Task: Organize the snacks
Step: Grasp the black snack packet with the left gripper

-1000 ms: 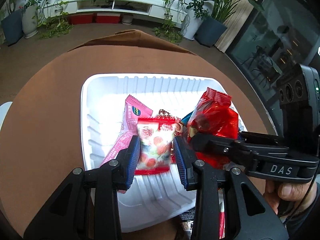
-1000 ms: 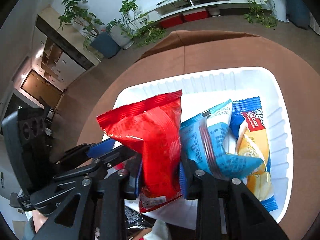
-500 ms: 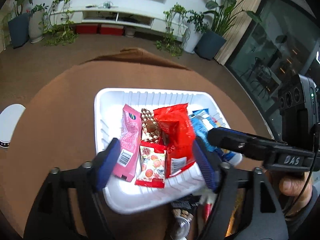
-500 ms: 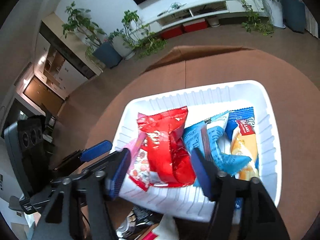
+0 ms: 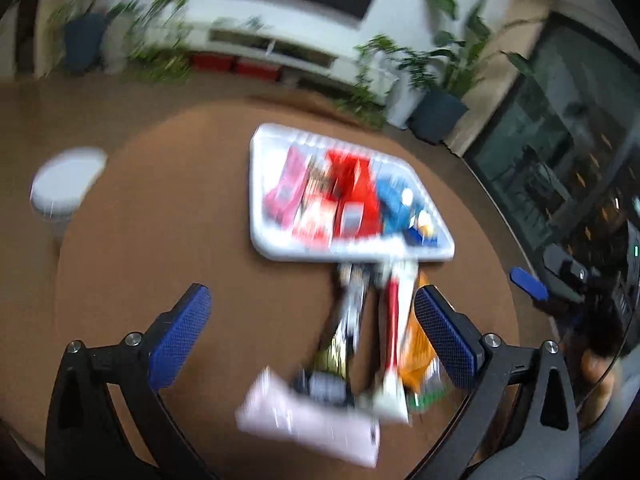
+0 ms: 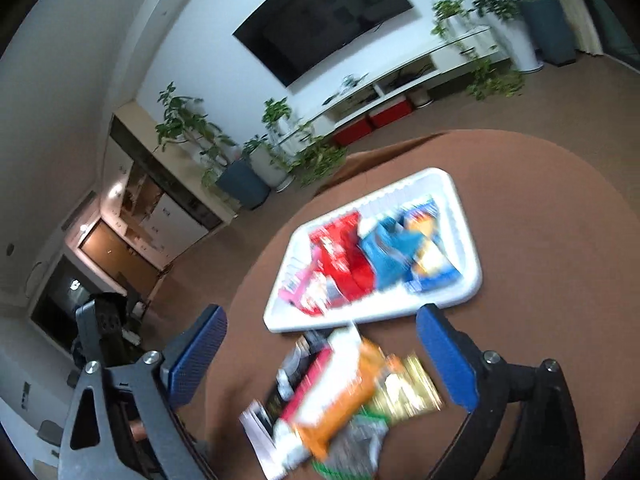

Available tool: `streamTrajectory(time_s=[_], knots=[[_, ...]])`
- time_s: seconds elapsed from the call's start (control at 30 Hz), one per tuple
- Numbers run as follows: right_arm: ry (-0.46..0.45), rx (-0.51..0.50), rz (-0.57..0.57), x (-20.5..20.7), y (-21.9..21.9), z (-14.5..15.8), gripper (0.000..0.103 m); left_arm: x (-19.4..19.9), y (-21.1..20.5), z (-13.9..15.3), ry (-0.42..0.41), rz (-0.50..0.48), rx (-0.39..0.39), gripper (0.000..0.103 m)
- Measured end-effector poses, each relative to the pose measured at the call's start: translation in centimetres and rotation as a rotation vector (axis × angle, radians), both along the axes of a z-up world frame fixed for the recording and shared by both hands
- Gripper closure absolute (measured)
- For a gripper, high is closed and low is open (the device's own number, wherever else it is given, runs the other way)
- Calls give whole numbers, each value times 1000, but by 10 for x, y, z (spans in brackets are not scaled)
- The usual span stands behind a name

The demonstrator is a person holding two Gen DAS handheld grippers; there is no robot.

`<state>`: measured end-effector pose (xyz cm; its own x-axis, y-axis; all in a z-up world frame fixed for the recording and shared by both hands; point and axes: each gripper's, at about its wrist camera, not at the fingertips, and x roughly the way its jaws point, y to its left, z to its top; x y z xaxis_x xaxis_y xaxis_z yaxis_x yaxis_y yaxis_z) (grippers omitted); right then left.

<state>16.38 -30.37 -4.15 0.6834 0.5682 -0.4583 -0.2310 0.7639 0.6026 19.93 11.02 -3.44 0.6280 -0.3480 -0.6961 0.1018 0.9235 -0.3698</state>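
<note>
My left tongs (image 5: pixel 312 316) spread wide, holding nothing, above brown bench (image 5: pixel 168 240). My right tongs (image 6: pixel 320 344) likewise wide, empty. White tray (image 6: pixel 468 292) on bench holds pink, red, blue packets side by side. Loose snack pile (image 6: pixel 340 396) lies on bench just beside tray's near edge. Both views blurred.

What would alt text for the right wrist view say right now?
The open right claw hovers empty above a loose pile of snack packets on a round brown table. Beyond the pile, a white tray holds red, blue and pink packets side by side. The picture is motion-blurred.
</note>
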Motion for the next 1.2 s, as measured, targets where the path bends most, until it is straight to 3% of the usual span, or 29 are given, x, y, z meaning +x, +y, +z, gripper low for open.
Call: streamTrajectory(time_s=[0.1,0.27,0.5,0.67,0.77,0.9,1.2], knots=[[27,13,-13,-30,-4,-20,5,-34,-1,-23,66,1,-43,0],[50,-76,-21,-57,3,-42,5,-48,-10,-41,102,-20,22,0],[62,-129,-19,-75,6,-54,11,-27,-44,-22,69,-173,254,1],[31,-164,-13,-83,10,-48,15,-1,-56,-18,89,-260,334,3],[30,-180,1,-84,15,-49,19,15,-62,-22,101,-299,376,9],[40,-191,24,-81,21,-52,26,35,-69,-33,142,-344,418,32],[39,-216,48,-81,27,-52,32,61,-88,-62,227,-410,477,38]])
